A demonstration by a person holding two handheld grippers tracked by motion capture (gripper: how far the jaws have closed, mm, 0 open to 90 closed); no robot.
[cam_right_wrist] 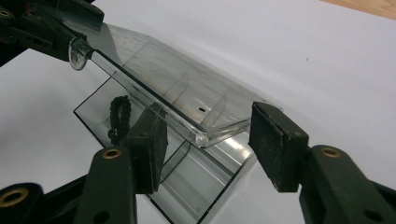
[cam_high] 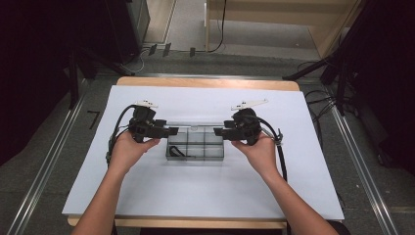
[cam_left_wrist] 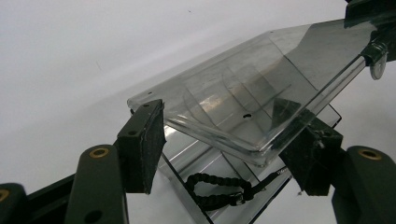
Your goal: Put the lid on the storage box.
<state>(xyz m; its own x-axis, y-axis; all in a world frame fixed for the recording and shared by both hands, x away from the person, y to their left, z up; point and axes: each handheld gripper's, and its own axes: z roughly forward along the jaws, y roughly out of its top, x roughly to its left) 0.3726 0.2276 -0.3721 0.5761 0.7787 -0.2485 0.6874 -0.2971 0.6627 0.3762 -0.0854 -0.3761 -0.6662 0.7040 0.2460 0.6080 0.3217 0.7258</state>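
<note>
A dark "7" is marked on the grey floor [cam_high: 93, 119] left of the table.

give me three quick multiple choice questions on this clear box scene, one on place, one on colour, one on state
1. Where does the braided cord lie?
A. inside the clear box
B. on the floor
C. on a hand-held gripper

2. What colour is the cord?
A. red
B. black
C. yellow

3. How is the lid?
A. raised at an angle
B. shut flat
C. lying off the box

Answers:
1. A, it lies in an end compartment.
2. B, it looks black in both gripper views.
3. A, a gap shows under it, and the left hand-held gripper and right hand-held gripper each have its ends between their pads.
</note>
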